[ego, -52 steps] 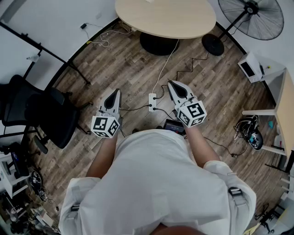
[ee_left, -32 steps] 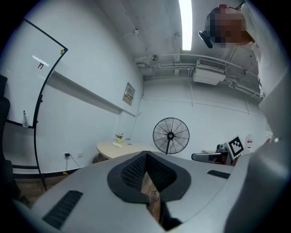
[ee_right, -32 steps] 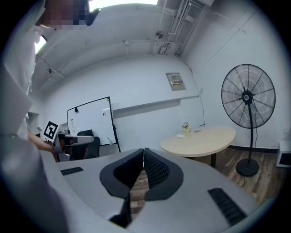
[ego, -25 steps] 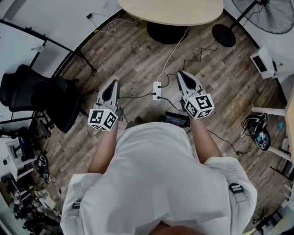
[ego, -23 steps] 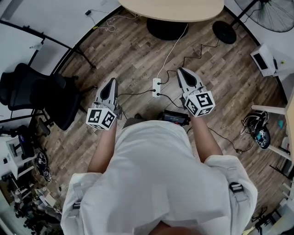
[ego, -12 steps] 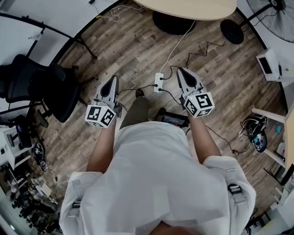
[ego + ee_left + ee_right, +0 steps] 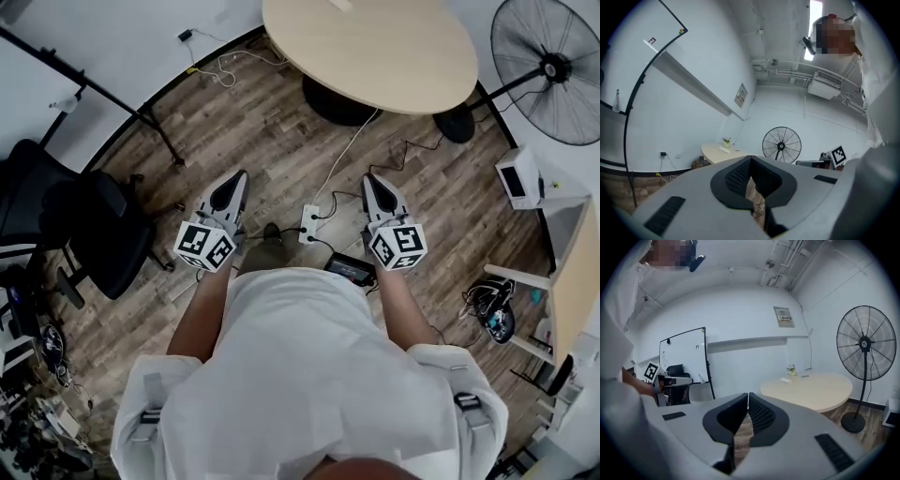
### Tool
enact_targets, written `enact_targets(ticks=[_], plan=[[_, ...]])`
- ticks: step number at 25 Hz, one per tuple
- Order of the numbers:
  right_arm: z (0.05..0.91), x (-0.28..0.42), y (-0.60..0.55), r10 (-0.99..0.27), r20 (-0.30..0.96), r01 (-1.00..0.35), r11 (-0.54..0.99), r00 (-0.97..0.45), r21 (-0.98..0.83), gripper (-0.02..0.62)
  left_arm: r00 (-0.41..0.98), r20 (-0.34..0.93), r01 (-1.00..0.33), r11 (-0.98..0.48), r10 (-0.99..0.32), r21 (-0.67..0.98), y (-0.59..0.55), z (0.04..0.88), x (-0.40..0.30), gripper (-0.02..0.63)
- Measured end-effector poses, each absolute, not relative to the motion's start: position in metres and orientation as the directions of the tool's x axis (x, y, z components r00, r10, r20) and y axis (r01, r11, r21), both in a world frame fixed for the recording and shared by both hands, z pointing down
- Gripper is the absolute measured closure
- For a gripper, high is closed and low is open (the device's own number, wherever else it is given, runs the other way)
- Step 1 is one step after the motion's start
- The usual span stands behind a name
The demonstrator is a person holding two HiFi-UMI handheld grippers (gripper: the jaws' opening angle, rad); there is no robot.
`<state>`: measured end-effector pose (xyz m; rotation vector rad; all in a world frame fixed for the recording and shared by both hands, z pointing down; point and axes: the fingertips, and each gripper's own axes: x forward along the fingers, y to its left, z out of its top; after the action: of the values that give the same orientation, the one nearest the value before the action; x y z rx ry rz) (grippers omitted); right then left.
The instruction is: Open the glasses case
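No glasses case can be told for sure. A small white object (image 7: 786, 379) lies on the round wooden table (image 7: 375, 52) beside a little flower pot (image 7: 791, 369); it is too small to identify. I hold both grippers out in front of my body, above the wooden floor and short of the table. The left gripper (image 7: 239, 175) is shut with its jaw tips touching and nothing between them (image 7: 751, 159). In the same way, the right gripper (image 7: 370, 176) is shut and empty (image 7: 748, 395).
A standing fan (image 7: 553, 66) is at the table's right. A black office chair (image 7: 75, 225) is at my left, by a whiteboard stand. A power strip (image 7: 307, 223) and cables lie on the floor between the grippers. A white device (image 7: 517, 173) and a desk (image 7: 572, 281) are at right.
I have walked toward the round table, which now shows larger and nearer. Both grippers stay shut and held in front the same way.
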<state>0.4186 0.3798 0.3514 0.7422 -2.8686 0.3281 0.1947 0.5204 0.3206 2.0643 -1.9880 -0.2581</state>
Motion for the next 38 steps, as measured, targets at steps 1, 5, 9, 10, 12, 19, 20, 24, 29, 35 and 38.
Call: enact_targets(ticks=[1,5,9,10,12,19,20,24,29,35,38], plan=[[0.346,0.404,0.373,-0.463,0.203,-0.497,0.851,-0.863,-0.172,0.569,0.062,0.048,-0.952,-0.044,-0.997,0.304,0.513,0.317,0.181,0.594],[0.331,0.354,0.343,-0.492,0.181,-0.520,0.837,-0.851,-0.171,0.569,0.115,0.035,-0.953,-0.100,-0.993,0.286,0.488,0.308,0.130,0.594],[0.328,0.318,0.323,-0.510,0.183,-0.537,0.829,-0.841,-0.155,0.569,0.131,0.026,-0.949,-0.118,-0.991,0.291,0.470,0.312,0.087,0.594],[0.328,0.312,0.320,-0.511,0.186,-0.538,0.830,-0.840,-0.151,0.569,0.131,0.023,-0.948,-0.118,-0.991,0.296,0.466,0.314,0.079,0.594],[0.326,0.302,0.314,-0.514,0.191,-0.541,0.829,-0.836,-0.139,0.569,0.127,0.018,-0.944,-0.115,-0.992,0.309,0.459,0.317,0.066,0.594],[0.320,0.274,0.279,-0.518,0.199,-0.545,0.830,-0.832,-0.118,0.569,0.114,0.006,-0.934,-0.105,-0.993,0.342,0.423,0.326,0.035,0.594],[0.320,0.269,0.275,-0.512,0.198,-0.539,0.834,-0.836,-0.117,0.569,0.110,0.007,-0.933,-0.101,-0.994,0.345,0.418,0.328,0.031,0.594],[0.330,0.242,0.247,-0.491,0.191,-0.516,0.849,-0.850,-0.115,0.569,0.093,0.018,-0.935,-0.081,-0.995,0.346,0.390,0.336,0.011,0.594],[0.337,0.196,0.187,-0.474,0.169,-0.495,0.861,-0.864,-0.116,0.569,0.039,0.068,-0.941,-0.013,-0.997,0.339,0.343,0.352,-0.035,0.594],[0.334,0.161,0.098,-0.475,0.149,-0.487,0.871,-0.867,-0.058,0.569,0.032,0.112,-0.949,0.005,-0.993,0.317,0.256,0.350,-0.078,0.594],[0.332,0.149,0.055,-0.480,0.135,-0.487,0.873,-0.867,-0.020,0.569,0.034,0.111,-0.950,0.003,-0.993,0.312,0.209,0.345,-0.094,0.594]])
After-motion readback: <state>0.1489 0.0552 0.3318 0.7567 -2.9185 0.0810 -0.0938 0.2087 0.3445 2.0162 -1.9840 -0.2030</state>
